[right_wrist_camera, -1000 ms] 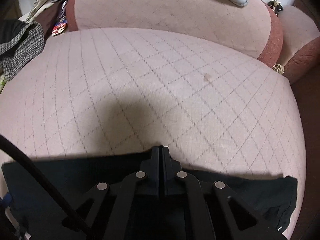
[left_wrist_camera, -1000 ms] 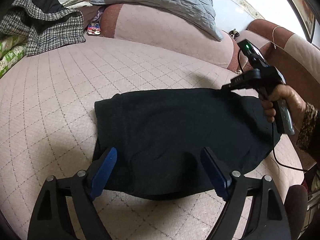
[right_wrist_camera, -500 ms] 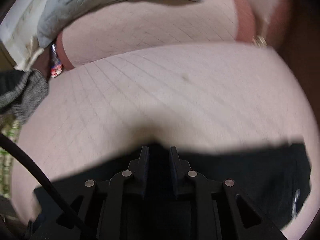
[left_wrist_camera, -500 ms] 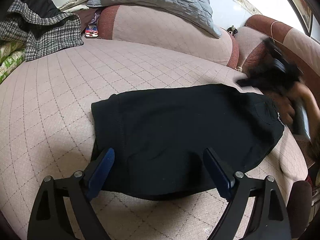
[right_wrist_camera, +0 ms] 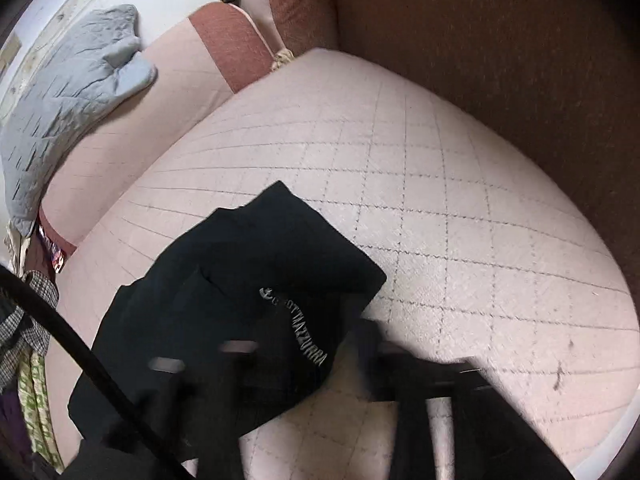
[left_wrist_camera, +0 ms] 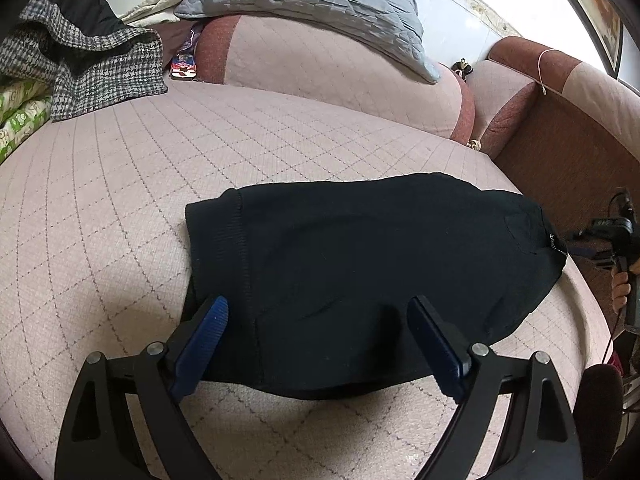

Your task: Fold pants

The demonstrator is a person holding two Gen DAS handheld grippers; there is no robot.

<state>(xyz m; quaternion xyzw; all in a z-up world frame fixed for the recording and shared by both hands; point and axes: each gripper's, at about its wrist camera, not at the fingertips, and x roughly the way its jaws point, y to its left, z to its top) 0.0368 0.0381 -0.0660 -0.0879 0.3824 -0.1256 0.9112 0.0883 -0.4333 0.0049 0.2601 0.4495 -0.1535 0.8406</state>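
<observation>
A pink quilted sofa seat (left_wrist_camera: 120, 208) is carrying the folded black pants (left_wrist_camera: 360, 264) near its front edge. The left gripper (left_wrist_camera: 316, 344) is hovering spread wide over their near hem, grasping nothing. The blurred right gripper (right_wrist_camera: 304, 364) is opening beside the pants' end, empty.

Pants (left_wrist_camera: 372, 264) black w/ small pale lettering. Seat cushion (left_wrist_camera: 120, 184) pale pink w/ dark diamond-grid stitching; sofa trim (left_wrist_camera: 516, 120) reddish-brown. Pillow (left_wrist_camera: 320, 4) grey quilted, jacket (left_wrist_camera: 92, 68) blk/wht houndstooth, left gripper (left_wrist_camera: 316, 346) pads blue.
</observation>
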